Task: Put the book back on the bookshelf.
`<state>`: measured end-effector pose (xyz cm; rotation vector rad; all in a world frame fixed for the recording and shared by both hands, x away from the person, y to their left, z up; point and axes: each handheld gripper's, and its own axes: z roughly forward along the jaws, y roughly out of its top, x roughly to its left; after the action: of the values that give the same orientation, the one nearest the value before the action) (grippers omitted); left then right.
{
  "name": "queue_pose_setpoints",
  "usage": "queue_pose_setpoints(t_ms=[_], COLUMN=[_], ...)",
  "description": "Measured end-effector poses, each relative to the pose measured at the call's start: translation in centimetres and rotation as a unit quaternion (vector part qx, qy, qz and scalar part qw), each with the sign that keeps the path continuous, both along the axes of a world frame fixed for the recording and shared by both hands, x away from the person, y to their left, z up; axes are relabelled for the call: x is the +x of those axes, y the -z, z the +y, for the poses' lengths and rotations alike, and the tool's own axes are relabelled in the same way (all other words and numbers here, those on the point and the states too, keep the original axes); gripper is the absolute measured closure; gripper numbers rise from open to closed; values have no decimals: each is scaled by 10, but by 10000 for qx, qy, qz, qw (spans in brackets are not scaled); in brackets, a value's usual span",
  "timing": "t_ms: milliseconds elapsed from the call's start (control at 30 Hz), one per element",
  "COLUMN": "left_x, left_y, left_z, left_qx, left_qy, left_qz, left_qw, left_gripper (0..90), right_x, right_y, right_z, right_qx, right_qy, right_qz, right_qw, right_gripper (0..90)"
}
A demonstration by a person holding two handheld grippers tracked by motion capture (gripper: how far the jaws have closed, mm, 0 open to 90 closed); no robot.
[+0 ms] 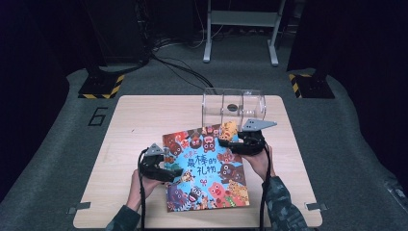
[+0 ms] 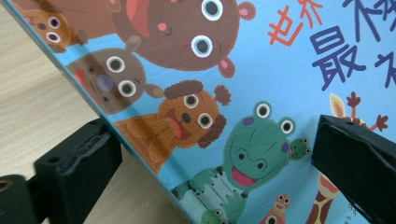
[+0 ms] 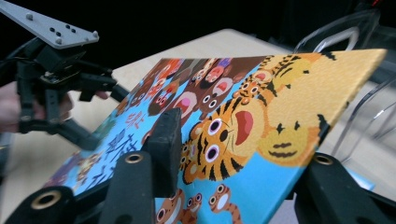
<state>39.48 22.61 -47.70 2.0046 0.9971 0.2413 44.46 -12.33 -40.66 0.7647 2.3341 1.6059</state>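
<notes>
The left hand-held gripper (image 1: pixel 169 172) comes in from the lower left of the high view, held in the person's left hand (image 1: pixel 144 185), and points right toward the left edge of the picture book (image 1: pixel 204 166). In the left gripper view its jaws stand wide apart, one under the book's edge over the wooden surface (image 1: pixel 139 120) and one over the cover; whether either presses on the book cannot be told. The right hand-held gripper (image 1: pixel 230 145) comes in from the lower right, held in the right hand (image 1: pixel 260 161) with a camouflage sleeve (image 1: pixel 281 204) behind it, and points left at the upper right part of the book. In the right gripper view one jaw lies on top of the cover and the other sits below the book's raised corner, so the jaws bracket the book; a firm clamp cannot be confirmed. The book lies cover up at the middle of the surface, slightly turned, its far right corner lifted off the surface in the right gripper view. A clear plastic container (image 1: pixel 234 106) stands just beyond the book near the far edge.
</notes>
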Motion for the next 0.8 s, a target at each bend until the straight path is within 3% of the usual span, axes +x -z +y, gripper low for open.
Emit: queue_pose_setpoints(t_ms=[100,133,167,300,433,533,600,800], left_x=[-1,-2,-2,-1,2,2,1,5], left_y=[-1,-1,-1,0,2,2,2,2], left_z=[2,2,1,1,2,2,1,1], left_qx=[35,-4,22,57,-35,-32,-125,-339], left_qy=[17,33,3,17,69,103,62,164], left_qz=[-91,-27,-108,-98,53,61,85,163], left_qw=[10000,10000,9999,9999,10000,9999,9999,9992], left_gripper=[61,74,79,85,84,84,82,71], right_x=[2,5,6,9,1,-1,-4,-9], right_y=[-2,-4,-4,-2,-4,-4,-3,-3], right_z=[0,0,-1,-2,0,-1,-2,-4], right_qx=[-41,-130,-138,-184,-261,-251,-217,-155], right_qy=[-44,-11,10,37,-80,-88,-133,-150], right_qz=[178,342,450,606,198,110,-51,-215], right_qw=[9998,9993,9989,9980,9994,9996,9997,9995], right_gripper=[562,562,562,562,562,562,562,562])
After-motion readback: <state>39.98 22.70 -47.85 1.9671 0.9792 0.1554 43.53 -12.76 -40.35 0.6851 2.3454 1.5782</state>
